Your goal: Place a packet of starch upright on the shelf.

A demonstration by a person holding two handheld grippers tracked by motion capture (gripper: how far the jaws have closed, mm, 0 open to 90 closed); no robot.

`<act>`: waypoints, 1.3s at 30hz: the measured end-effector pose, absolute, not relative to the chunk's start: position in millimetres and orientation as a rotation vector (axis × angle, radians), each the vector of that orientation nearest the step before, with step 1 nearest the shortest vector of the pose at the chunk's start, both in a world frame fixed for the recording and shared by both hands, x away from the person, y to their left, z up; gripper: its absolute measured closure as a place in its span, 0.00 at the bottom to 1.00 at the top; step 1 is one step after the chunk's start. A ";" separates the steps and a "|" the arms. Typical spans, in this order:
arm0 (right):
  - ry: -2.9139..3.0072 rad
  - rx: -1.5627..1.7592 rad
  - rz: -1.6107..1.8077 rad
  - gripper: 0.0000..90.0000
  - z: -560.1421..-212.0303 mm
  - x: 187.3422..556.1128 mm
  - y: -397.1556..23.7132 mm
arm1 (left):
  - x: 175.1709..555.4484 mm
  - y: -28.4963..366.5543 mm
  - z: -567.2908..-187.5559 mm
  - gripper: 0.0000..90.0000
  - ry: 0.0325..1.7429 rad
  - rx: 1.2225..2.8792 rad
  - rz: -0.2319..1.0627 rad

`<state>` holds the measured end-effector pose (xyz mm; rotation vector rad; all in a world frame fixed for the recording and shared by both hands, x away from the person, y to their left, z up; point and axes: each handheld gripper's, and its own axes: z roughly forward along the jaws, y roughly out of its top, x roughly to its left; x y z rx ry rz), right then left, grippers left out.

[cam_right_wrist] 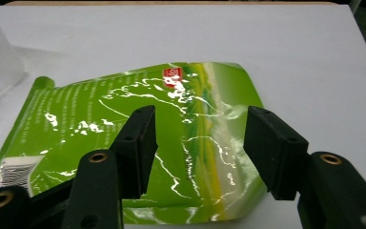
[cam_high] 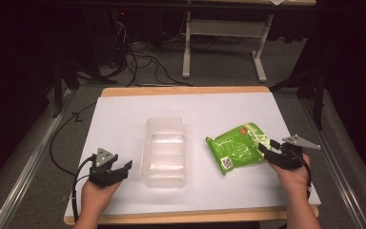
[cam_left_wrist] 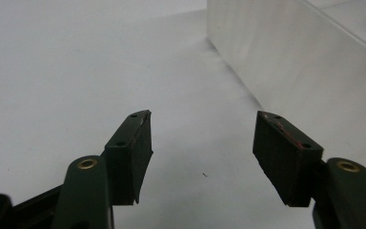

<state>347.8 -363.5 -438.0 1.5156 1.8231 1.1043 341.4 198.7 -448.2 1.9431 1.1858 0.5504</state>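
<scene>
A shiny green snack bag (cam_high: 237,147) lies flat on the white table (cam_high: 124,114), right of centre. My right gripper (cam_high: 266,149) is open at the bag's right edge; in the right gripper view its jaws stand apart over the green bag (cam_right_wrist: 138,109), one pad (cam_right_wrist: 140,148) above the foil. A clear plastic tub (cam_high: 165,151) stands empty in the middle. My left gripper (cam_high: 124,168) rests open near the front left, pointing at the tub. In the left gripper view the gripper (cam_left_wrist: 202,157) has bare table between its jaws and the tub wall (cam_left_wrist: 305,67) ahead on the right.
The table's wooden front edge (cam_high: 190,218) lies just behind both hands. A black cable (cam_high: 78,183) trails from the left gripper. Beyond the far edge, a white frame (cam_high: 224,43) and floor cables (cam_high: 143,62) sit in the dark.
</scene>
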 end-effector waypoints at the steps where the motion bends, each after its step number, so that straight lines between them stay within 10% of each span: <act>1: 1.812 1.525 1.093 0.50 -438.7 347.9 -367.3 | 341.4 198.1 -448.5 0.43 1.185 1.942 0.551; 39: 1.845 1.753 1.098 0.34 -466.9 362.6 -380.8 | 341.1 194.7 -449.6 0.43 1.169 1.972 0.548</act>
